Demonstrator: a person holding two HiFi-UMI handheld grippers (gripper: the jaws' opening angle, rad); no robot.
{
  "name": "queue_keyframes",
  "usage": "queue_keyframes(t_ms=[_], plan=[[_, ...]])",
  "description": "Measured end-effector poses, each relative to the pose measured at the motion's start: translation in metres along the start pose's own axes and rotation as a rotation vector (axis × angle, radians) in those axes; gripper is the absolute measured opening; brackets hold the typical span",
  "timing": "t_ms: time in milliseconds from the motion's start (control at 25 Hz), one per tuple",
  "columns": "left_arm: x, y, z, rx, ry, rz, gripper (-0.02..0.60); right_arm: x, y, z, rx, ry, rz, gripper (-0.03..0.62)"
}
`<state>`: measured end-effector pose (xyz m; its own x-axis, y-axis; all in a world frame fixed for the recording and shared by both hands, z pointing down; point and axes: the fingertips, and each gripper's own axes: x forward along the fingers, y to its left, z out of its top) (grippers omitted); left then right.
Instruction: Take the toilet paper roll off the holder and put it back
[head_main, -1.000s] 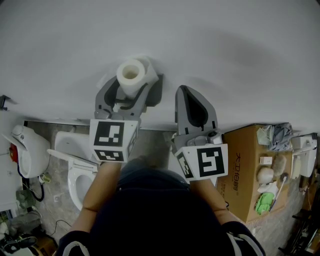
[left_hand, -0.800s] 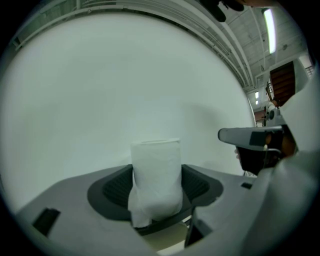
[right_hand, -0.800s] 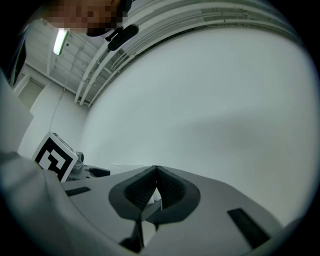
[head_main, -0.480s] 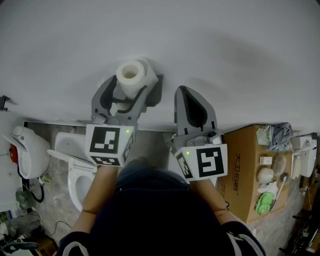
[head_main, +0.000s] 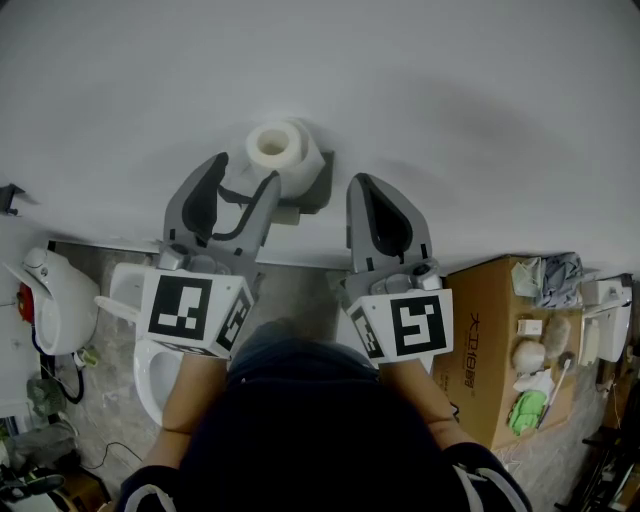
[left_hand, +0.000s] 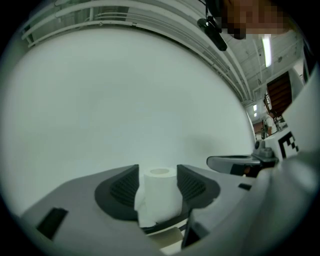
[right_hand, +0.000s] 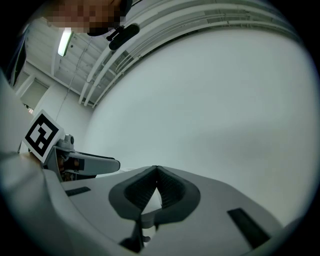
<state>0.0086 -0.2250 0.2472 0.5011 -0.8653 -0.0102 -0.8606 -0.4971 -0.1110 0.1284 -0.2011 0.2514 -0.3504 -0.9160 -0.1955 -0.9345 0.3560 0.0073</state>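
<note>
- The toilet paper roll (head_main: 281, 148) is seen standing upright on the holder (head_main: 320, 180) against the wall (head_main: 450, 90), at 12 o'clock in the head view.
- The left gripper (head_main: 244, 172) is held just short of it, at the roll's 7 o'clock. Its jaws are spread, having just been closing a little, and nothing is pinched.
- In the left gripper view the roll is framed between the jaws and untouched by them. Only the head view shows it beyond the tips.
- The right gripper (head_main: 362, 182) is shown with jaws pressed together on nothing, at the roll's 4 o'clock.
- A toilet (head_main: 150, 360) at 8 o'clock and a cardboard box (head_main: 485, 340) at 4 o'clock are caught by the head view alone.
</note>
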Motion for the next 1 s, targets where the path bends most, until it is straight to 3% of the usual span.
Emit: queue_keyframes(t_ms=[80, 240, 640, 1000], plan=[[-0.008, 0.006, 0.004, -0.016, -0.014, 0.023, 0.152, 0.000, 0.004, 0.004, -0.007, -0.003, 0.005, 0.015], [-0.022, 0.014, 0.011, -0.012, -0.035, 0.056, 0.002, -0.001, 0.013, 0.013, -0.027, -0.012, 0.010, 0.015], [-0.048, 0.029, 0.019, 0.012, -0.057, 0.058, 0.002, -0.009, 0.027, 0.032, -0.095, -0.017, -0.046, 0.015], [-0.055, 0.036, 0.026, 0.013, -0.076, 0.013, 0.002, -0.009, 0.039, 0.044, -0.137, -0.010, -0.099, 0.015]])
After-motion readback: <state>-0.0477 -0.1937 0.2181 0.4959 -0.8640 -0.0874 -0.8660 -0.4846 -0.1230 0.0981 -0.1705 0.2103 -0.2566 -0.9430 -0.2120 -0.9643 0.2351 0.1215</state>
